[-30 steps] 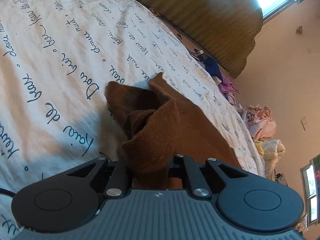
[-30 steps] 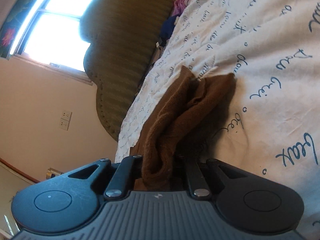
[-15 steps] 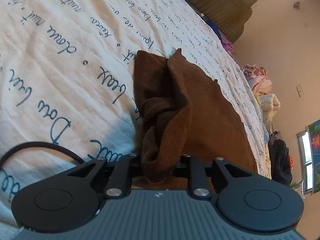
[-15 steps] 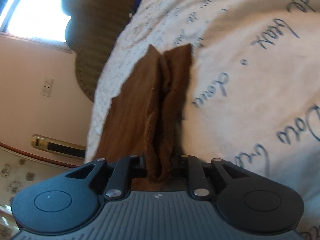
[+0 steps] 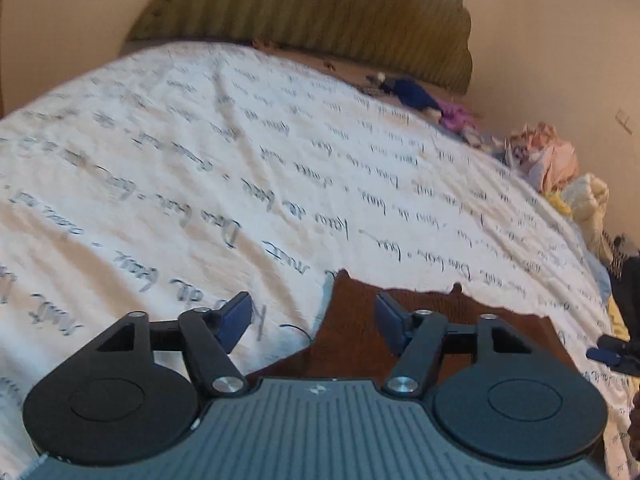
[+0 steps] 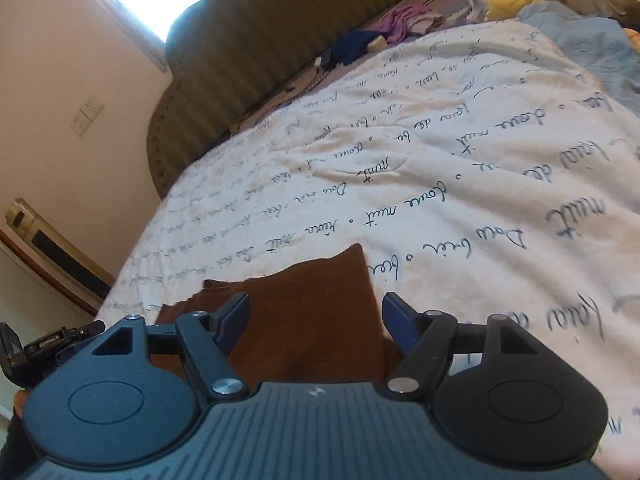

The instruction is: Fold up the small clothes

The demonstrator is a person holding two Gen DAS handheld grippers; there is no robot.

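A brown cloth [image 5: 352,332] lies flat on the white bedsheet with blue script [image 5: 200,168]. My left gripper [image 5: 312,318] is open and empty, hovering over the cloth's left edge. In the right wrist view the same brown cloth [image 6: 312,320] lies flat between the fingers of my right gripper [image 6: 316,318], which is open and empty just above it. The right gripper's tip [image 5: 612,354] shows at the right edge of the left wrist view. The left gripper [image 6: 48,346] shows at the left edge of the right wrist view.
A padded olive headboard [image 5: 304,20] stands at the far end of the bed. A pile of loose clothes [image 5: 552,160] lies along the far right side, with a blue and purple garment [image 5: 420,100] near the headboard. A wall with a socket [image 6: 86,116] is on the left.
Both grippers have opened and let go of the brown cloth, which now lies flat on the sheet instead of bunched up in the fingers. Both grippers have pulled back and levelled.
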